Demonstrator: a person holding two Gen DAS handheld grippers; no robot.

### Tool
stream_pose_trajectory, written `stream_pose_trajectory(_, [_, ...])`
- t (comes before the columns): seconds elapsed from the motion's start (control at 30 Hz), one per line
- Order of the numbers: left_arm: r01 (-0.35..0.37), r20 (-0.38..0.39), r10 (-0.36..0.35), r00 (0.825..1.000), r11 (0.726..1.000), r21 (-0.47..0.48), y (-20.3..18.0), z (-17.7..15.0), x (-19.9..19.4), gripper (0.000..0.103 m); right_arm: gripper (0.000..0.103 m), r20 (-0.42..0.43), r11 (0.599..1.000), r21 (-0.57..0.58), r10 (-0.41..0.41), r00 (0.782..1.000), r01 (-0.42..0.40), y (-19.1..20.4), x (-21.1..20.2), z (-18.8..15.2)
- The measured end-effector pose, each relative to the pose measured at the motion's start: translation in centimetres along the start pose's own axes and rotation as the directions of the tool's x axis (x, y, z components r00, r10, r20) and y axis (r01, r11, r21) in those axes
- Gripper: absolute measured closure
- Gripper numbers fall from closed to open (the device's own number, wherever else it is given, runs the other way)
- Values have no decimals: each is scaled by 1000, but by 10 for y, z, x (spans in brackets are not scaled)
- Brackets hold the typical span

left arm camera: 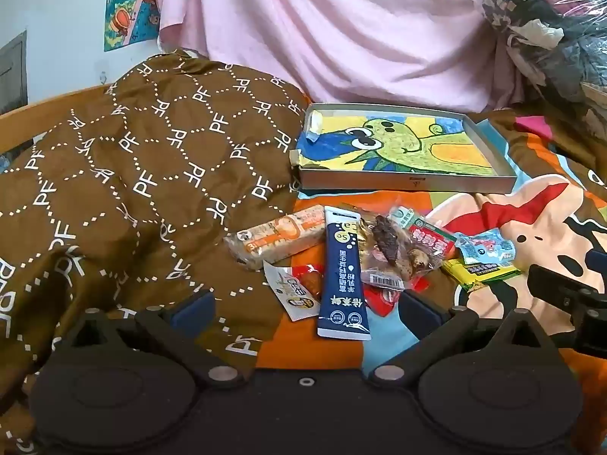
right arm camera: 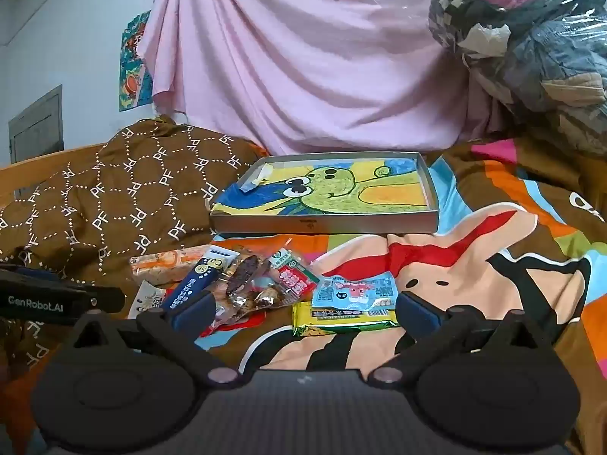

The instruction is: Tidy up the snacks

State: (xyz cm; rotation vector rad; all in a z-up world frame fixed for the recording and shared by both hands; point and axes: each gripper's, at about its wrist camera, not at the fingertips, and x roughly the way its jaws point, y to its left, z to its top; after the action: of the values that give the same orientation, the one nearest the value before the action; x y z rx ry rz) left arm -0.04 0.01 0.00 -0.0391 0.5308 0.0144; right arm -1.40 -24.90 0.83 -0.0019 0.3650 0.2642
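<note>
2 grippers hover low over a bed, each with its jaws spread wide and nothing between them. Ahead of the left gripper (left arm camera: pixel 305 313) lies a navy stick sachet (left arm camera: pixel 341 273), its near end between the blue pads but untouched; a white sachet (left arm camera: pixel 294 294) lies just left of it, partly under its edge. Ahead of the right gripper (right arm camera: pixel 303 313) lie a green-and-yellow packet (right arm camera: pixel 345 318) and, overlapping its far edge, a light blue packet (right arm camera: pixel 356 290). Between these 2 clusters sit a clear pouch of dark dried pieces (left arm camera: pixel 390 252) and a red-and-green packet (left arm camera: pixel 430 237), all touching in 1 loose pile with an orange wrapped bar (left arm camera: pixel 277 239) at its far left. The pile rests on a cartoon-print bedsheet (right arm camera: pixel 474 265). Beyond it, apart from the snacks, stands a shallow grey tray (right arm camera: pixel 326 223) lined with a green-creature drawing. A brown patterned quilt (left arm camera: pixel 132 174) is bunched to the left, and a pink cloth (right arm camera: pixel 303 57) hangs behind.
</note>
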Motion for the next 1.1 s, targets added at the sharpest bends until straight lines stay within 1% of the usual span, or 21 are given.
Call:
stream_pose_trajectory(0.1, [8, 0, -8, 1000, 1000, 2, 0, 0, 1, 1, 0, 0, 1000, -4, -6, 1000, 6, 0, 1, -1])
stream_pose_trajectory(0.27, [19, 8, -19, 1000, 1000, 6, 2, -1, 0, 1, 0, -10, 999, -6, -39, 999, 39, 3, 0, -2])
stream_pose_trajectory(0.3, [10, -10, -10, 1000, 1000, -2, 2, 1, 2, 1, 0, -12, 999, 1, -41, 999, 41, -1, 2, -2])
stream_pose_trajectory(0.33, [3, -6, -3, 1000, 1000, 4, -2, 0, 1, 1, 0, -14, 999, 4, -42, 999, 42, 0, 1, -2])
stream_pose_trajectory(0.53, [5, -11, -5, 1000, 1000, 2, -2, 0, 1, 1, 0, -13, 999, 12, -34, 999, 34, 0, -4, -2])
stream_pose_trajectory(0.6, [8, -13, -8, 1000, 1000, 2, -2, 0, 2, 1, 0, -18, 1000, 9, -26, 1000, 26, -2, 1, -1])
stream_pose_trajectory(1.1, [22, -35, -22, 999, 1000, -17, 0, 0, 7, 1, 0, -25, 1000, 18, -19, 999, 20, -1, 1, -3])
